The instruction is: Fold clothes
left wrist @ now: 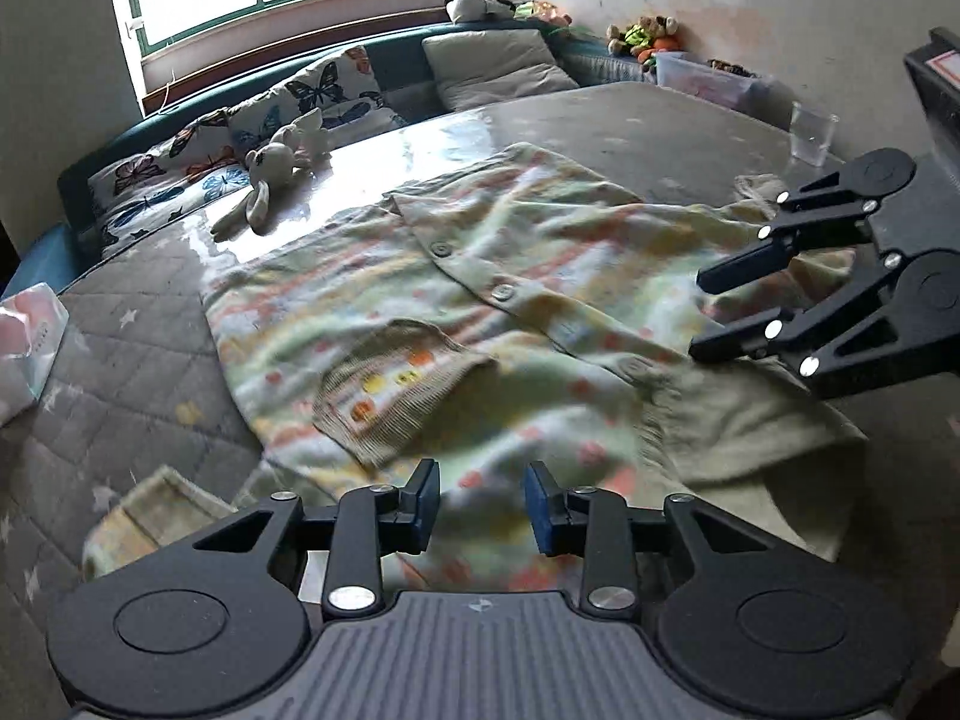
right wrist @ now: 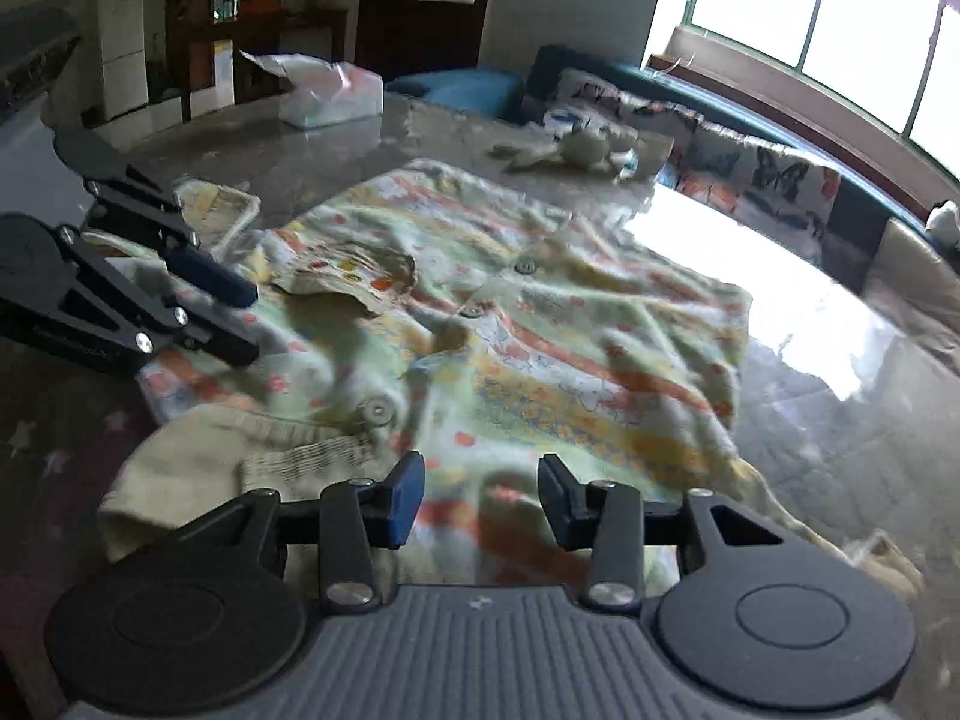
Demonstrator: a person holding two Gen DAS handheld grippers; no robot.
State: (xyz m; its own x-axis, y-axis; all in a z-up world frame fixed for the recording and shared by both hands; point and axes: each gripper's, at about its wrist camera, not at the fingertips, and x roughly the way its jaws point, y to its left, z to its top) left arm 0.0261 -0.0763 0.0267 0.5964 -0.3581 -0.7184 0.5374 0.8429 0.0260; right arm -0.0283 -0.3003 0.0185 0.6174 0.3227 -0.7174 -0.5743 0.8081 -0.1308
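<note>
- Across the middle of the glossy table [left wrist: 600, 114], a buttoned patterned cardigan [left wrist: 480, 276] lies spread front-up, one sleeve [left wrist: 396, 384] folded over its chest.
- Near its collar end, my left gripper [left wrist: 482, 507] and right gripper [right wrist: 481, 498] hover, jaws spread, holding nothing, probably ready to pinch fabric.
- Whether folding continues or restarts, I cannot tell.

My left wrist view looks low over its fingers [left wrist: 427, 504] at the cardigan [left wrist: 480, 312], window ahead. My right wrist view crosses it from the other side; both share the cardigan [right wrist: 510, 324] and each other's gripper.
</note>
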